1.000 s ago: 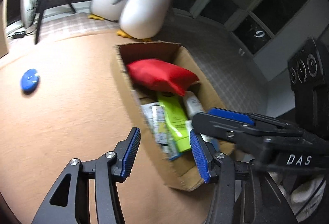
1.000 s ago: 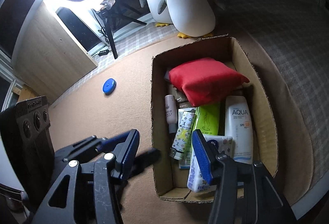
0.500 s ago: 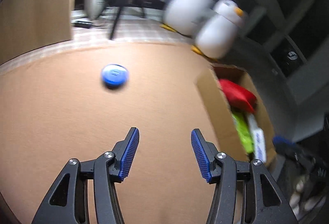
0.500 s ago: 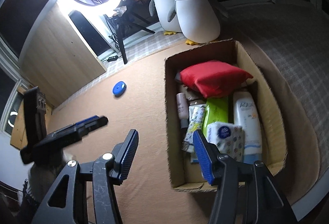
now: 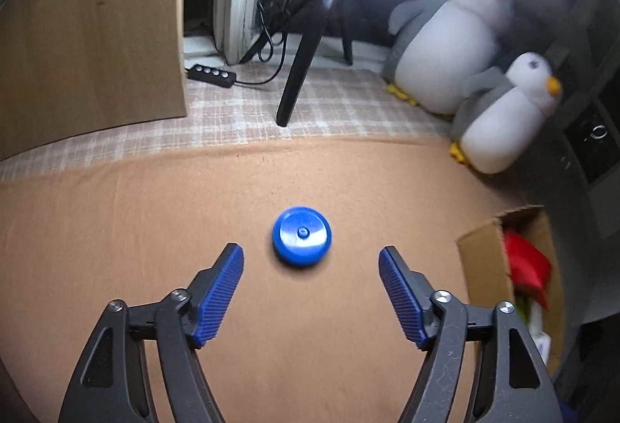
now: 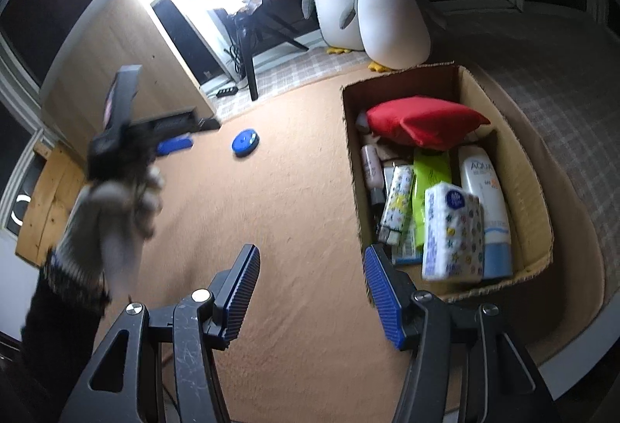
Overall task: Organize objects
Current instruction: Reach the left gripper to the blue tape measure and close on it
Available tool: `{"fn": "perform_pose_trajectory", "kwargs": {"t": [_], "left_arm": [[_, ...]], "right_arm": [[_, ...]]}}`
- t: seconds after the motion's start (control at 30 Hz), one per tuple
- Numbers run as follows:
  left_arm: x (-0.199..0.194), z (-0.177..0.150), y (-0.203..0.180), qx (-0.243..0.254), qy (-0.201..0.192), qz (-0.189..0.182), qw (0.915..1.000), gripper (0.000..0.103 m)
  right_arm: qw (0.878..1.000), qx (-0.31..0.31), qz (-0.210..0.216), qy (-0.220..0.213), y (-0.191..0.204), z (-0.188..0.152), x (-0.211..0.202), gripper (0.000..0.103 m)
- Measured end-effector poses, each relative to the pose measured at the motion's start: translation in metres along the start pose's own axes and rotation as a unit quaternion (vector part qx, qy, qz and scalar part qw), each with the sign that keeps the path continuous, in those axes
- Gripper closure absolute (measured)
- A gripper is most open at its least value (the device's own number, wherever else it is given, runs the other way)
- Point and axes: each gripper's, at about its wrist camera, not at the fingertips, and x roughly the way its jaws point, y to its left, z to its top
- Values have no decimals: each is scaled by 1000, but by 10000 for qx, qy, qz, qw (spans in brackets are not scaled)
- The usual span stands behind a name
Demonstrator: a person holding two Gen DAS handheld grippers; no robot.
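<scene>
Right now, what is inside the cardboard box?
In the cardboard box: red pouch on top, sunscreen bottle, green pack, tissue pack, small tubes. Whatever lies beneath them is covered.

Bare mat (image 5: 155, 229) lies open around the disc (image 5: 302, 235) on every side; the box (image 5: 480, 260) stands well apart at three o'clock; tripod leg (image 5: 296, 74) and penguins (image 5: 500, 120) bar twelve to two.

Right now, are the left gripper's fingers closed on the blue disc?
No, the blue disc lies on the tan mat, beyond the open left gripper, untouched.
</scene>
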Motion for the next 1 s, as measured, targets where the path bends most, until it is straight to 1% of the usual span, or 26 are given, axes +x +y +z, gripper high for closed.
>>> {"fn": "perform_pose_trajectory", "kwargs": {"t": [0.1, 0.23, 0.4, 0.53, 0.6, 0.67, 0.7, 0.8, 1.0], "left_arm": [[28, 7, -1, -26, 222, 124, 9997, 26], [57, 11, -1, -63, 389, 361, 9986, 26], [77, 13, 0, -127, 406, 567, 9975, 27], [88, 12, -4, -33, 450, 611, 9971, 27], [90, 11, -7, 58, 434, 684, 9967, 30], [91, 10, -9, 108, 390, 783, 9961, 37], [91, 10, -9, 125, 364, 801, 9960, 39], [91, 13, -8, 119, 338, 782, 9963, 49], [84, 8, -6, 246, 332, 703, 9967, 50]], "right_arm": [[10000, -4, -29, 81, 2, -9, -1, 50], [9998, 125, -51, 148, -4, -17, -1, 50], [9990, 358, -110, 249, -18, -23, 1, 50], [9981, 481, -143, 361, -25, -27, 5, 50], [9978, 511, -138, 393, -26, -28, 6, 50], [9978, 511, -144, 398, -26, -29, 6, 50], [9978, 507, -152, 398, -26, -28, 6, 50], [9978, 513, -170, 390, -28, -27, 6, 50], [9980, 472, -180, 380, -28, -24, 7, 50]]}}
